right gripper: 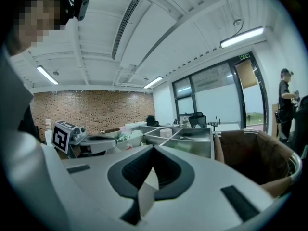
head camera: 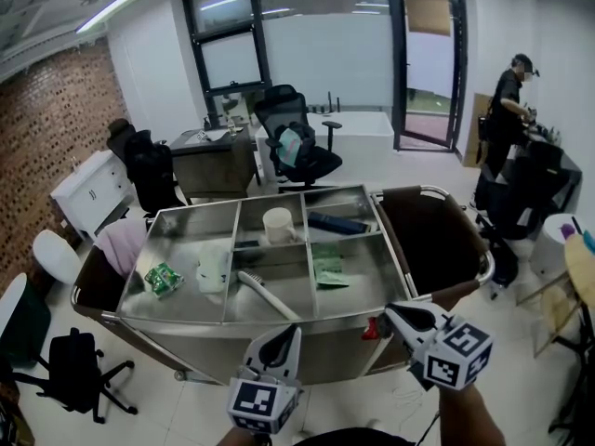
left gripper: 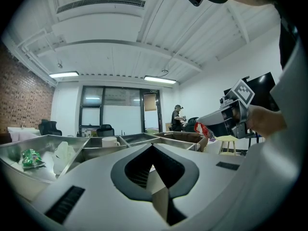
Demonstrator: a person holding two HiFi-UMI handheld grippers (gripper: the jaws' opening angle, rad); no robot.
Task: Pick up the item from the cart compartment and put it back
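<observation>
Cart: the steel cart [head camera: 367, 291] stands directly before me, six open compartments in two rows.
Side bags: one brown bag [head camera: 432, 240] hangs at its right end, a second bag [head camera: 98, 286] at its left end.
Right gripper: my right gripper [head camera: 384, 321] sits at the cart's front right corner, outside the compartments. Its jaws are closed tip to tip, and its own view shows nothing between them.
Left gripper: my left gripper [head camera: 284, 333] sits low before the middle of the front wall, jaws together and empty.
White tube [head camera: 270, 295]: lies slantwise in the front middle compartment.
White plastic piece [head camera: 213, 269]: front left compartment, by the divider.
Dark blue item [head camera: 337, 223]: lies flat in the back right compartment.
Cup: the white cup [head camera: 278, 224] stands upright in the back middle compartment.
Green packets [head camera: 327, 266]: front right compartment; a single green packet [head camera: 163, 279] lies front left.
Task item: I cannot tell which one it is. A small red piece [head camera: 371, 329] shows just at my right gripper's tip, outside the cart; I cannot tell whether it is touching.
</observation>
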